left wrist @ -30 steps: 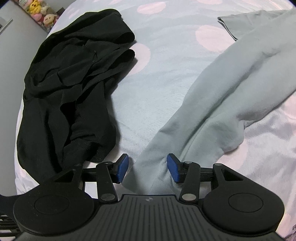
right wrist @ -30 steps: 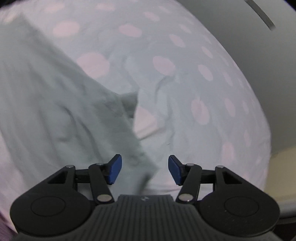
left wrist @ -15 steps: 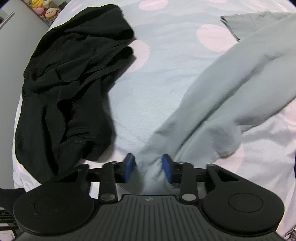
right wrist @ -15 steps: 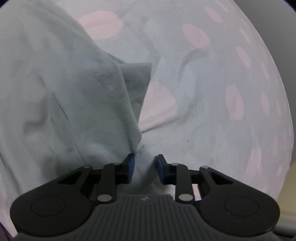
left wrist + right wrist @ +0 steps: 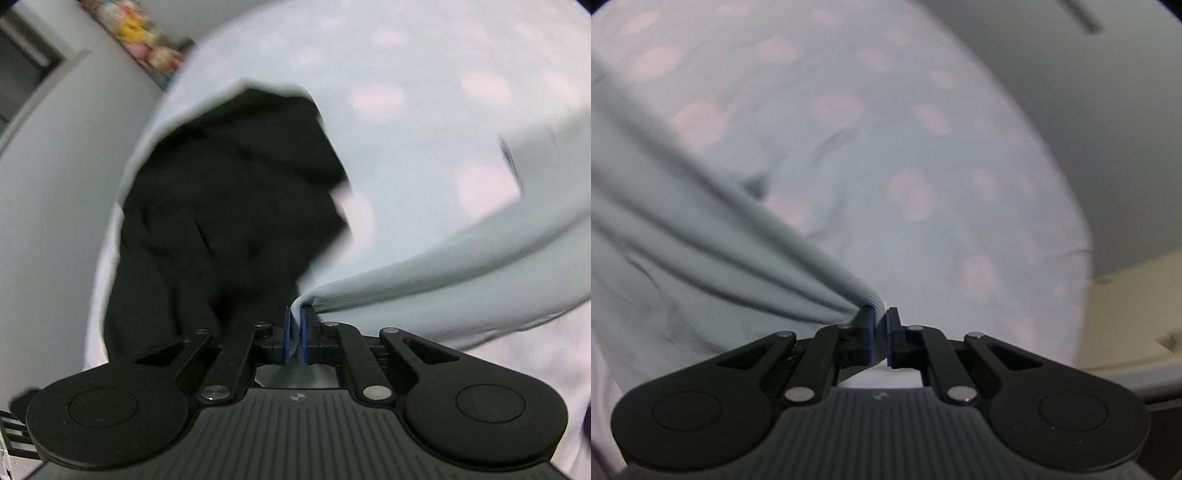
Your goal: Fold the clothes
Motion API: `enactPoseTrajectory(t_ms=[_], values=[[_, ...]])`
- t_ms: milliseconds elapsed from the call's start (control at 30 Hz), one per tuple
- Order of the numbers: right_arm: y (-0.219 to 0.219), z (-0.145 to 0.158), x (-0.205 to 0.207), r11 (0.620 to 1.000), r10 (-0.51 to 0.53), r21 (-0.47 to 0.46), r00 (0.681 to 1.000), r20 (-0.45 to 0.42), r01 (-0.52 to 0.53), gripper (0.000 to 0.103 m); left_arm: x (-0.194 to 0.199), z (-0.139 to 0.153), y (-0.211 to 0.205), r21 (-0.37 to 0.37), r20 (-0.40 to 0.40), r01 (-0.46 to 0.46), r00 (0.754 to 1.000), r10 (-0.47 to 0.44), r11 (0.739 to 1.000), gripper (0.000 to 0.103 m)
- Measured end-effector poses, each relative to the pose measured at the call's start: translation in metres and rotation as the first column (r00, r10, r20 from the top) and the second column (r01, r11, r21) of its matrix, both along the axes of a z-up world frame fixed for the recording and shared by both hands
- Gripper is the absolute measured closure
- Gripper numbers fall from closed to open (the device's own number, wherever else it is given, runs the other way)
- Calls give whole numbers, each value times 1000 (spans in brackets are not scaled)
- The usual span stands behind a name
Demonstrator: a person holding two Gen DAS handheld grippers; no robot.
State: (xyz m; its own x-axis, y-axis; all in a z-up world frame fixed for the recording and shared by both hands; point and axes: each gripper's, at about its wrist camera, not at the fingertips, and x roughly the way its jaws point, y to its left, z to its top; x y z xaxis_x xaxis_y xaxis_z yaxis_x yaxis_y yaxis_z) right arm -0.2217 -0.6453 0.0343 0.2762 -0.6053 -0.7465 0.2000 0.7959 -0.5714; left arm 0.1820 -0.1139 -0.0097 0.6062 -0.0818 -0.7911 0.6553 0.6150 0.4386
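Lying crumpled at the left of the dotted bedsheet [image 5: 424,122] is a black garment [image 5: 229,206]. Beside it, an edge of the pale green garment [image 5: 461,266] is pinched by the left gripper [image 5: 294,334]; another edge is clamped in the right gripper [image 5: 880,336], the cloth pulled taut above the bed.

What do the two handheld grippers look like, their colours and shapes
Both match. The left gripper and right gripper are matte black plastic: a ribbed central body, two round discs at the sides, angled link arms with silver pins, and flat blue pads inside the fingers. No cables or sleeves show.
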Motion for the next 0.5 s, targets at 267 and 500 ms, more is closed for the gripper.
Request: enactPoseTrajectory(t_ms=[267, 500], values=[[-21, 97, -26, 928, -229, -197, 900, 370, 317, 97, 17, 109, -40, -310, 287, 20, 955, 74, 950, 99], [-2, 58, -90, 936, -309, -75, 905, 293, 344, 97, -17, 37, -35, -172, 263, 104, 963, -56, 980, 100]])
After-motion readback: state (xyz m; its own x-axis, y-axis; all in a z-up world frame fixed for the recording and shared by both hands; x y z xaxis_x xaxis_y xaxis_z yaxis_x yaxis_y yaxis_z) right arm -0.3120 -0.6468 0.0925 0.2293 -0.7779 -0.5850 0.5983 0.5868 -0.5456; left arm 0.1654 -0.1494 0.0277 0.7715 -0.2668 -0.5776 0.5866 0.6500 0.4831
